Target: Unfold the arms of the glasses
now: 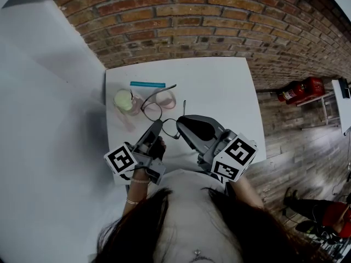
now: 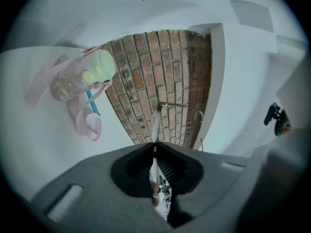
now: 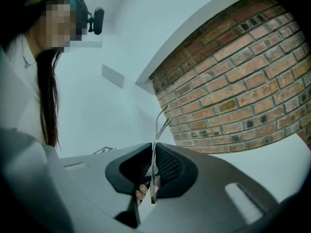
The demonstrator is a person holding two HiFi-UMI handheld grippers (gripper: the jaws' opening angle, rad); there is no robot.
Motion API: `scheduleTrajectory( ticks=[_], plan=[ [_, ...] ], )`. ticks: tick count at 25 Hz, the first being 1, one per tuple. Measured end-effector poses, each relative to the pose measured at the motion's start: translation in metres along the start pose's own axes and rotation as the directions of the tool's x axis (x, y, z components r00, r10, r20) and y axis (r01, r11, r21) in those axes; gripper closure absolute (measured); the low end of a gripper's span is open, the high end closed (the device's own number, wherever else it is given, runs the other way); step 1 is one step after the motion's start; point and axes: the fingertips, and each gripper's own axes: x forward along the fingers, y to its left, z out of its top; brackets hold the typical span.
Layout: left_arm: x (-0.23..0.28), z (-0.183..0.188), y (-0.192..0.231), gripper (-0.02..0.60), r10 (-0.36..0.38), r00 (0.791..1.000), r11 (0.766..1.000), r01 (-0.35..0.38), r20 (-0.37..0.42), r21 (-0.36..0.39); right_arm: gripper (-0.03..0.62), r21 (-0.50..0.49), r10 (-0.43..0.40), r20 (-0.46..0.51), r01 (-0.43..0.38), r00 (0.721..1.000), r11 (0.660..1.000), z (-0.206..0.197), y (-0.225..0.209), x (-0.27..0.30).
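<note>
Thin dark wire-rimmed glasses (image 1: 159,112) hang above the white table (image 1: 219,86) between both grippers. My left gripper (image 1: 155,128) is shut on the frame's rim; in the left gripper view the lens (image 2: 154,124) stands edge-on just past the jaws (image 2: 154,149), with a wire arm (image 2: 181,106) curving off to the right. My right gripper (image 1: 181,123) is shut on the other arm, and in the right gripper view this thin arm (image 3: 157,130) rises out of the closed jaws (image 3: 153,152). One arm sticks out toward the table's far side (image 1: 171,87).
A clear pink bottle with a pale green lid (image 1: 124,99) and a pink strap (image 1: 167,99) lies at the table's left, a teal stick (image 1: 147,84) behind it. A brick wall (image 1: 219,21) runs along the far edge. A red fire extinguisher (image 1: 300,90) stands on the floor at right.
</note>
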Motion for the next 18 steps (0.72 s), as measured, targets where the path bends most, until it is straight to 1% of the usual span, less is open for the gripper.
scheduleTrajectory(
  ticks=[18],
  plan=[
    [-0.0034,0.0107,0.0049,0.56,-0.034,0.998,0.993,0.039,0.043,-0.11,0.566,-0.013,0.013,0.03,-0.012,0.999,1.0,0.0054,0.0019,-0.0037]
  ],
)
